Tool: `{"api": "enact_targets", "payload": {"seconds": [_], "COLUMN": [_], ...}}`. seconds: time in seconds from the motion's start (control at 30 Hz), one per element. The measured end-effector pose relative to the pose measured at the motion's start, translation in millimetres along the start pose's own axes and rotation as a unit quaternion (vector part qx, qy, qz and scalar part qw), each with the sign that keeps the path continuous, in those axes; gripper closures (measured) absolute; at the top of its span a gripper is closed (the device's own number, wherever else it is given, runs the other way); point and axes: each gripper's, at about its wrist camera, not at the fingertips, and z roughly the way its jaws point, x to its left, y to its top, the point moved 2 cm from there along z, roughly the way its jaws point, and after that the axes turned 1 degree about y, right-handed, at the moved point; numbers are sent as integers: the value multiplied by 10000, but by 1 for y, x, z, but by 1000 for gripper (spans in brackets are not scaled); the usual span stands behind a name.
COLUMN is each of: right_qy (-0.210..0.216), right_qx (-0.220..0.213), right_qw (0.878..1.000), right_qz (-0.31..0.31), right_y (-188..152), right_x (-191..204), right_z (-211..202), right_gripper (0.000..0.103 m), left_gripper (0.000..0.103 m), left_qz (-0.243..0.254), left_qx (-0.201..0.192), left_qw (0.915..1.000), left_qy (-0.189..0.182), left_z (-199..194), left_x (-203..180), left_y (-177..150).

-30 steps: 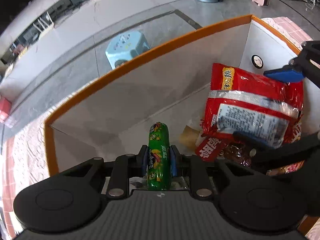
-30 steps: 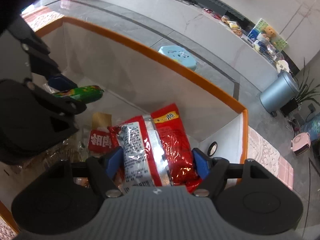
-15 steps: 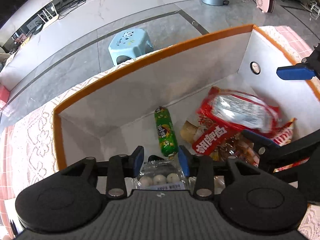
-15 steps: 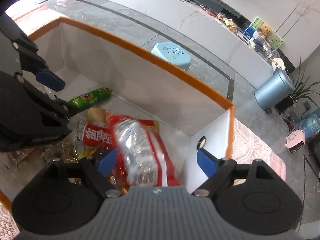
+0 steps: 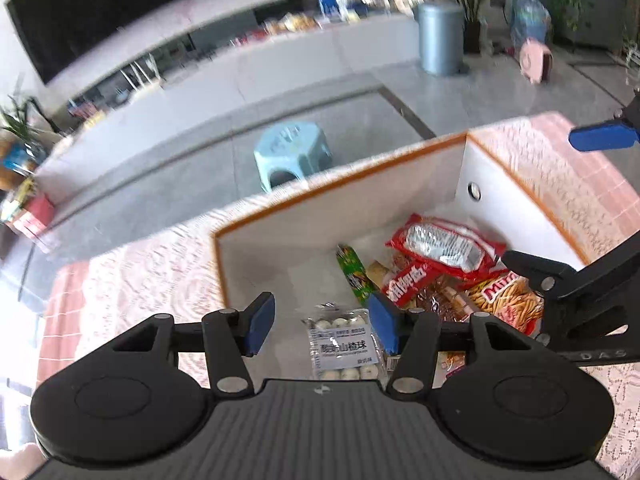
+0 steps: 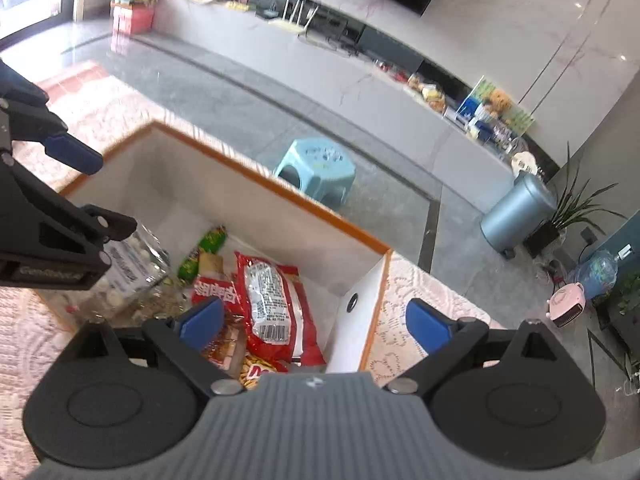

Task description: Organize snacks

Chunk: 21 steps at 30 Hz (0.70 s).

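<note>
While raised above the orange-rimmed white box [image 5: 496, 184], both claws gape with nothing held: left gripper [image 5: 322, 326], right gripper [image 6: 316, 326]. Inside, largest first: red foil-window packet [image 5: 444, 246] on top, stick-snack bag [image 5: 508, 296], clear pack of white balls [image 5: 344, 346], green sausage stick [image 5: 354, 274] flat on the floor. Likely risk: loosely heaped bags sliding or snagging on a finger reaching back in.

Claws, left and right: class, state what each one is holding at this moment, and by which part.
Nothing is held. The left claw and right claw are both open above the orange-rimmed white box, with no snack between their blue pads.
</note>
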Motion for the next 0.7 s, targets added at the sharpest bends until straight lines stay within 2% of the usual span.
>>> {"api": "enact_targets", "payload": {"seconds": [0.23, 0.37, 0.47, 0.5, 0.53, 0.57, 0.7], "right_qy": [106, 218, 318, 277, 222, 175, 126], "right_qx": [-439, -818, -1254, -1405, -1533, -1651, -2058], "right_qw": [9986, 9938, 9858, 9832, 9809, 9784, 9653], "right_qz": [258, 722, 1074, 1131, 1173, 1233, 1603], "right_y": [-9, -22, -37, -42, -47, -53, -81], "right_x": [0, 0, 4, 6, 9, 12, 24], "right_z": [-70, -115, -153, -163, -171, -179, -202], "right_gripper": [8, 8, 8, 8, 7, 7, 4], "left_gripper": [38, 36, 34, 29, 22, 20, 20], "left_qz": [-339, -784, -876, -880, -889, -878, -949], "left_qx": [-781, -1409, -1873, -1980, -2075, -2141, -2163], "left_qw": [9961, 9864, 9770, 9744, 9716, 9695, 9672], "left_qy": [248, 331, 521, 607, 711, 802, 931], "left_z": [-71, -107, -132, -138, -144, -149, -159], "left_x": [5, 9, 7, 6, 3, -1, -12], "left_y": [-16, -31, -47, -51, -55, -60, -77]}}
